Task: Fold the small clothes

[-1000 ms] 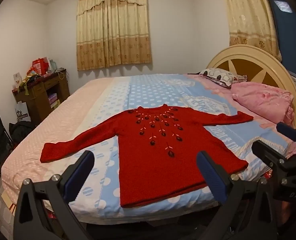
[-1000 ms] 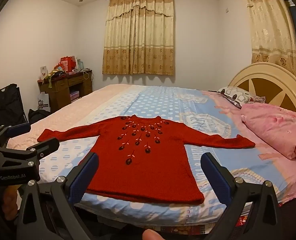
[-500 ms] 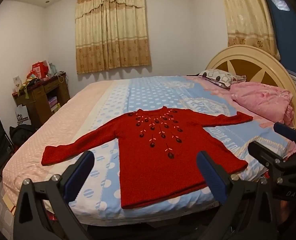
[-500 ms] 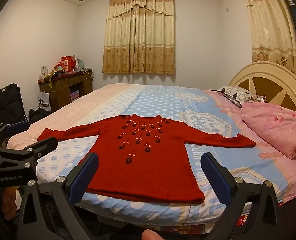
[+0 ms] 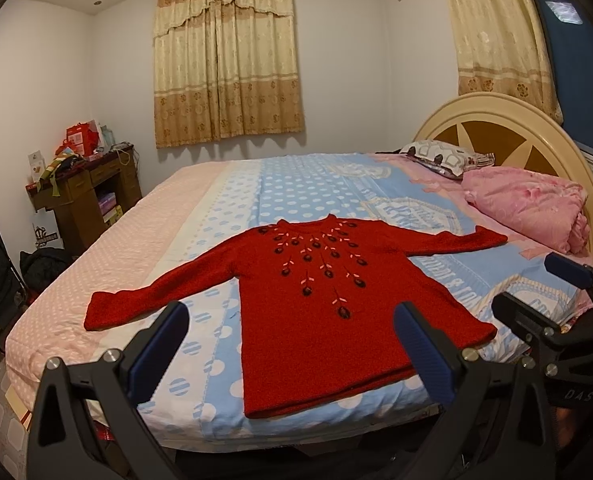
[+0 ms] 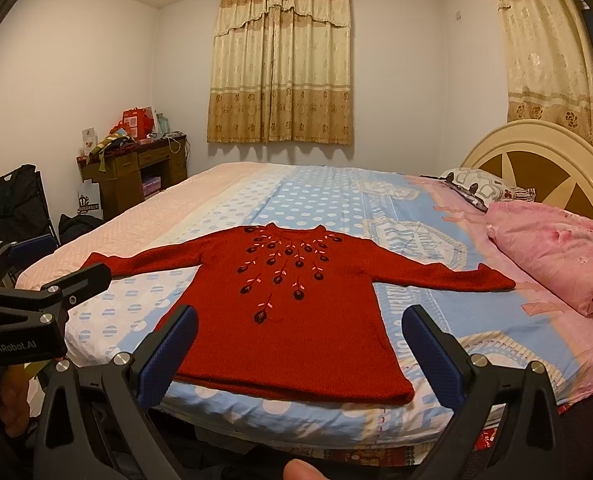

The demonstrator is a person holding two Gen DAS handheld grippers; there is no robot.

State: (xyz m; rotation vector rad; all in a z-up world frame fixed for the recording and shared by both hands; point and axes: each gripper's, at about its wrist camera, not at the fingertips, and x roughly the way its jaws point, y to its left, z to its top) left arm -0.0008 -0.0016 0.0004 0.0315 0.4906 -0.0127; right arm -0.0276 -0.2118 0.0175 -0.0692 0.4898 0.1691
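Your bed carries the red sweater spread flat near its edge, a pink quilt and a pillow by the headboard

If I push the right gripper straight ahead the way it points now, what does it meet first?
Probably the red sweater lying flat on the bed: its hem sits between the open right gripper fingers. Depth is unclear, so it could pass just above.

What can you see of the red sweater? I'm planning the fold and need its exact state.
The red sweater is a knitted-looking long-sleeved pullover with a round neck and dark embroidered buds on pink stems fanning down from the neckline. It lies flat and face up, unfolded, on the bed's dotted blue sheet, both sleeves spread sideways, hem toward the near bed edge. Nothing but the sheet touches it; neither gripper is on it.
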